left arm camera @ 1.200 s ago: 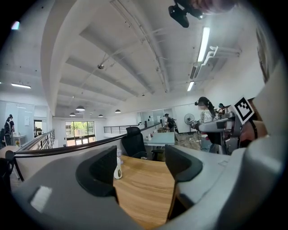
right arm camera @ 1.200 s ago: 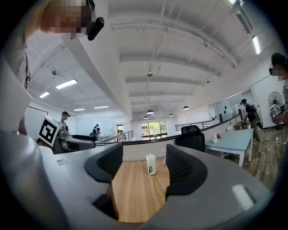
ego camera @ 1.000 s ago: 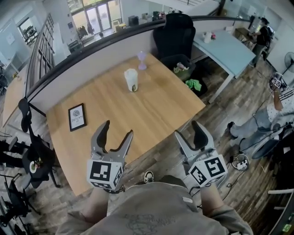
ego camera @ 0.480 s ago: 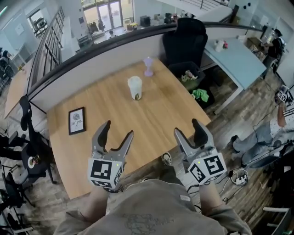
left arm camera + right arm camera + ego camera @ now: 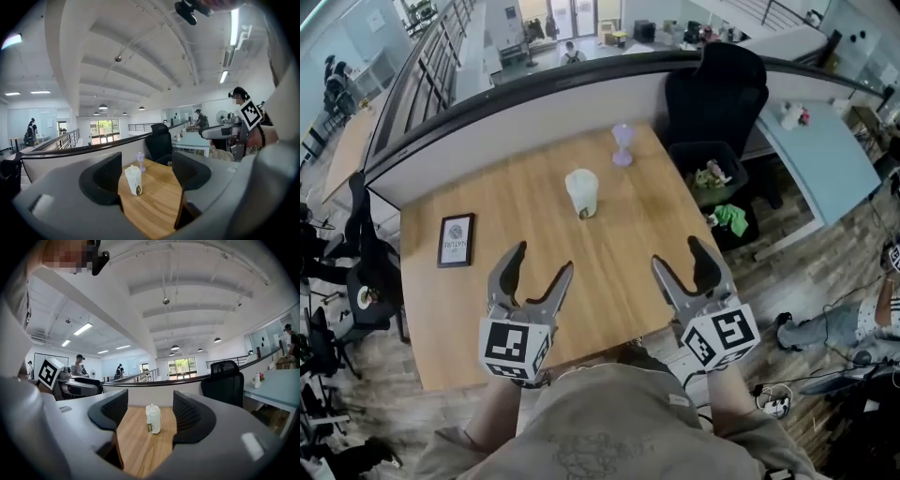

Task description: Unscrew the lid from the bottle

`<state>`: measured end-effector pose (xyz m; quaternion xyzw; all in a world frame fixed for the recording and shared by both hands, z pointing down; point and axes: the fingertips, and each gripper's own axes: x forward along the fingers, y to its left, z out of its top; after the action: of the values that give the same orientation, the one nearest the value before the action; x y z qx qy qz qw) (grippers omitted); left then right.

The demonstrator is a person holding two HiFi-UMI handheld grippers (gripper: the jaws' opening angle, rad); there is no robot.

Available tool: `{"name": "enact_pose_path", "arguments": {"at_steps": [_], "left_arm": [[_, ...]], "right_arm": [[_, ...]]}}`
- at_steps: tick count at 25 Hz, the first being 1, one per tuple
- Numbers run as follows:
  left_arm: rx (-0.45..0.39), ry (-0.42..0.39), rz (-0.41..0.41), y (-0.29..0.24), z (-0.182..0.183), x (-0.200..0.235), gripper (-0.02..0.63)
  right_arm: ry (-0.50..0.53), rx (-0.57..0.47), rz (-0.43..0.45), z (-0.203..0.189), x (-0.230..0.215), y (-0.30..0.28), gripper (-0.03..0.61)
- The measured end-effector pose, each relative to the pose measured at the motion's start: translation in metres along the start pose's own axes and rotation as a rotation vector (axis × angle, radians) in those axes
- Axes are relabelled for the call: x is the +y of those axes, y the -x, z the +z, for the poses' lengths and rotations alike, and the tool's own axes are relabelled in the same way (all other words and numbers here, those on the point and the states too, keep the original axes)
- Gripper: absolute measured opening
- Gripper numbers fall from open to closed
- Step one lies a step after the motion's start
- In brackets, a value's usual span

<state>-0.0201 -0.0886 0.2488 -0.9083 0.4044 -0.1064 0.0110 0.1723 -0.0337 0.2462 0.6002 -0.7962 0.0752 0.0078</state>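
A white bottle with its lid on (image 5: 582, 193) stands upright near the far middle of the wooden table (image 5: 506, 309); it also shows far off between the jaws as the bottle (image 5: 133, 179) and the bottle (image 5: 153, 418). My left gripper (image 5: 539, 262) hangs over the table's near edge, jaws apart with nothing between them. To its right my right gripper (image 5: 680, 256) is also open and holds nothing. Both point at the bottle from well short of it.
A small purple goblet-like thing (image 5: 622, 145) stands behind the bottle near the far edge. A framed picture (image 5: 456, 240) lies at the table's left. A black office chair (image 5: 717, 89) and a bin of rubbish (image 5: 712, 178) stand at the right; a low partition wall (image 5: 534, 117) runs behind.
The whole view has shifted: both grippers have come forward over the table's near edge, and the bottle sits closer and more centred ahead of them. The jaws look unchanged.
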Motion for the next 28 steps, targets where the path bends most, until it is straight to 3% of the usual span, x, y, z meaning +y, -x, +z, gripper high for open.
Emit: {"name": "enact_pose_path", "arguments": {"at_steps": [9,17,28], "left_arm": [[0.054,0.033,0.151,-0.049,-0.004,0.004,0.334],[0.077,0.053,0.248,-0.069,-0.010,0.009,0.333],[0.128,0.058,0.188,-0.096,-0.033,0.015,0.334]], "right_arm": [[0.008,0.062,0.171,-0.008,-0.052,-0.063,0.288],[0.041,0.088,0.286,-0.010,-0.072,-0.102,0.288],[-0.007,0.122,0.269,-0.019,-0.072,-0.130,0.288]]}}
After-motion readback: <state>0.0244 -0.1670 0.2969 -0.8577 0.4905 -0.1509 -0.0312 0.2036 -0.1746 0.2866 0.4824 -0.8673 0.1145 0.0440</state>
